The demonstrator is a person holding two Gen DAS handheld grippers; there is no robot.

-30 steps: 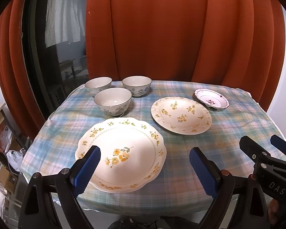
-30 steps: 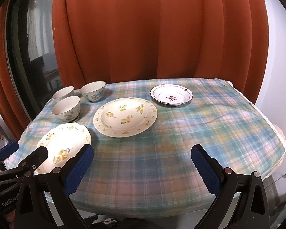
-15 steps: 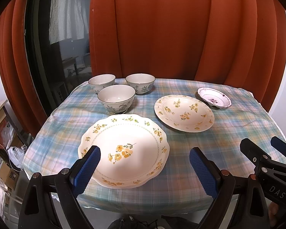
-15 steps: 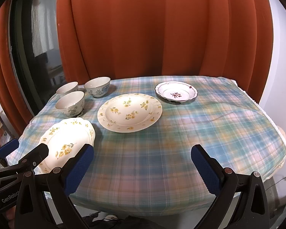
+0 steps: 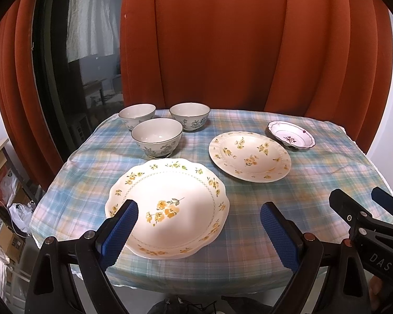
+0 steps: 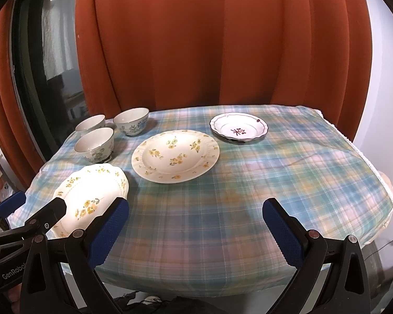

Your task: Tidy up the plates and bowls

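Note:
A large scalloped plate with yellow flowers lies at the near left of the table; it also shows in the right wrist view. A round yellow-flowered plate lies mid-table. A small plate with a dark red motif lies far right. Three floral bowls stand at the far left. My left gripper is open and empty, above the table's near edge by the scalloped plate. My right gripper is open and empty over the near cloth.
The table wears a plaid cloth that hangs over its edges. Orange curtains hang close behind. A dark window and floor clutter are on the left. The right gripper shows at the left wrist view's right edge.
Both cameras have tilted or risen slightly, so the table and dishes sit lower in view. Both grippers stay open and empty; no dish has moved.

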